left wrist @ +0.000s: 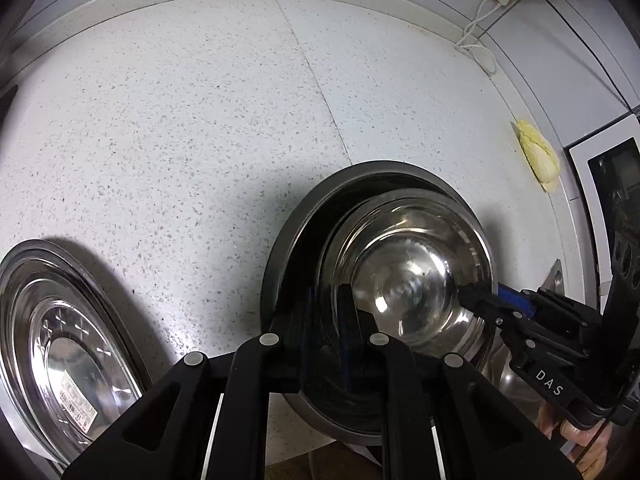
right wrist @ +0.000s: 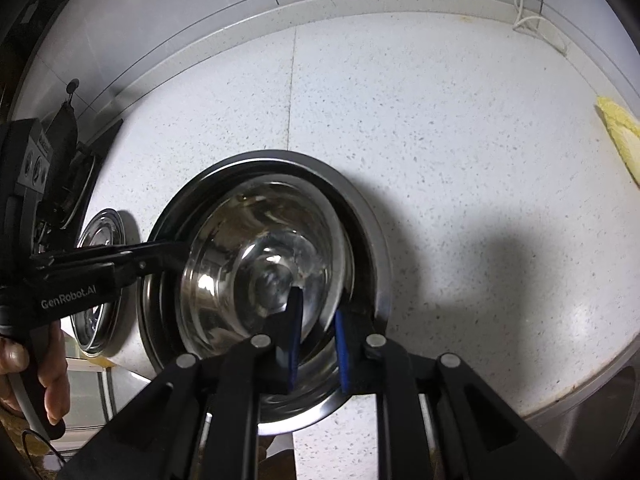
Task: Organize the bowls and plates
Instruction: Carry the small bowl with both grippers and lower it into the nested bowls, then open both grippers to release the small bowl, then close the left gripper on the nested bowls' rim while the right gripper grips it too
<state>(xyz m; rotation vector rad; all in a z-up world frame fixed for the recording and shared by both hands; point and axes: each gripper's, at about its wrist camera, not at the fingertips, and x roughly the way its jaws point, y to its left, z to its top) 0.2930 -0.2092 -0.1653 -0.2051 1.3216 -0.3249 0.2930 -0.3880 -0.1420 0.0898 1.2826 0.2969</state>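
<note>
We've got the bowl (right wrist: 264, 276) nested in the basin (right wrist: 360, 216) near the tabletop's (left wrist: 180, 120) front edge, left tool (left wrist: 326, 320) and right tool (right wrist: 318, 332) clamped on its rim. Plate (left wrist: 52, 344) alongside still needs stacking.

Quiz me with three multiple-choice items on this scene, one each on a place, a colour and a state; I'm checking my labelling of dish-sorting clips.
1. Where does the shiny steel bowl sit?
A. Inside a wider dark-rimmed steel basin
B. On a flat plate
C. On the bare counter

2. What colour are the pads lining the tongs?
A. Red
B. Blue
C. Green

3. How is the bowl standing?
A. Upside down
B. Upright and empty
C. Upright, full of food

Answers:
1 A: the shiny steel bowl is ringed by the wider dark-rimmed steel basin.
2 B: blue strips line the right tongs.
3 B: its open, bare interior faces both cameras.
</note>
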